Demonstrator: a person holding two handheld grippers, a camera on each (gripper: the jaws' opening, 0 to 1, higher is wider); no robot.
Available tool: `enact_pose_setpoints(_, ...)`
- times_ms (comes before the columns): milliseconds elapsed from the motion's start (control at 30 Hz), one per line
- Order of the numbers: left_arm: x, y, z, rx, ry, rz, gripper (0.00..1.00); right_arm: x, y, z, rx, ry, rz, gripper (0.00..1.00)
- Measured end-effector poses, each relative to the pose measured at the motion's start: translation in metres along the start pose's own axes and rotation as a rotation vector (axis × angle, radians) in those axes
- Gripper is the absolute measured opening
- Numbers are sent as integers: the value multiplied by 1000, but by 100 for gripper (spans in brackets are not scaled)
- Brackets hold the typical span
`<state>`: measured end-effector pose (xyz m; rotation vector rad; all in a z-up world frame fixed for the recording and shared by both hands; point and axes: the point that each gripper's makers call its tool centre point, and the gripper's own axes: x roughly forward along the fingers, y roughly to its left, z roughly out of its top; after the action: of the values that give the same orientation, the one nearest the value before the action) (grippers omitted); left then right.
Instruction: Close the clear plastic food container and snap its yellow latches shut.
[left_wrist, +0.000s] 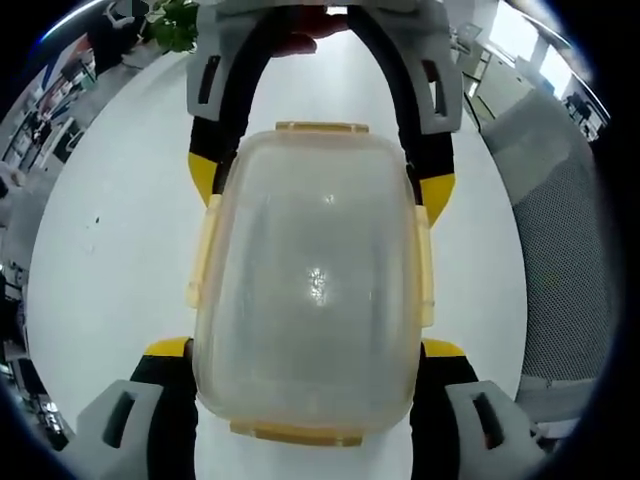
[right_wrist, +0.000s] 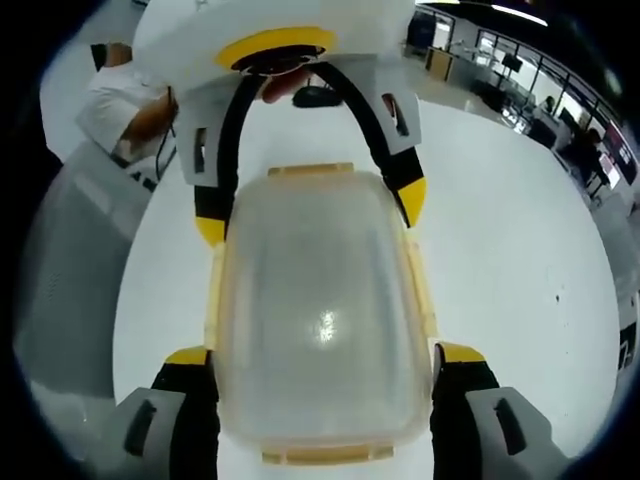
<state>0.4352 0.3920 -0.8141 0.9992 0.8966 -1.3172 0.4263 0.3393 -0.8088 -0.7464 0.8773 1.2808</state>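
Lid (left_wrist: 315, 280) sits on the container; my left gripper (left_wrist: 310, 400) and right gripper (right_wrist: 325, 395) stand open around opposite ends; uneven squeezing could skew it, leaving the yellow latches (left_wrist: 203, 255) unsnapped.

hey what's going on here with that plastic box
A person is working a clear plastic container on a white table with two hand-held tongs, one at each end. The left tongs and right tongs straddle the box, open. The lid is on; the yellow latches still look flared out, not snapped.
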Motion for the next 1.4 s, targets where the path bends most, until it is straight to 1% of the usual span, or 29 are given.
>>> enact_pose_setpoints(200, 2, 4, 1, 5, 4, -3, 90, 0, -3, -1, 5, -9, -5, 90)
enact_pose_setpoints(367, 2, 3, 1, 5, 7, -3, 90, 1, -3, -1, 5, -9, -5, 90)
enact_pose_setpoints(433, 2, 3, 0, 4, 9, -2, 90, 1, -4, -2, 4, 1, -10, 90)
enact_pose_setpoints(600, 2, 4, 1, 3, 2, 0, 89, 1, -4, -2, 2, 5, -15, 90)
enact_pose_setpoints(800, 2, 4, 1, 6, 3, -3, 90, 1, -4, -2, 4, -3, -12, 90)
enact_pose_setpoints(1033, 2, 4, 0, 21, 36, -9, 90, 1, -6, -1, 8, -8, -7, 91)
enact_pose_setpoints(1200, 4, 4, 0, 17, 55, -2, 92, 1, -5, -1, 10, -14, -4, 91)
enact_pose_setpoints(1233, 4, 5, -2, 34, 76, 14, 92, 1, -5, 0, 16, -18, -5, 91)
enact_pose_setpoints(1300, 7, 7, -8, 91, 114, 21, 94, 1, -6, 0, 16, -17, -6, 91)
enact_pose_setpoints(1400, 7, 7, -8, 74, 103, 9, 95, 1, -6, 0, 14, -12, -7, 91)
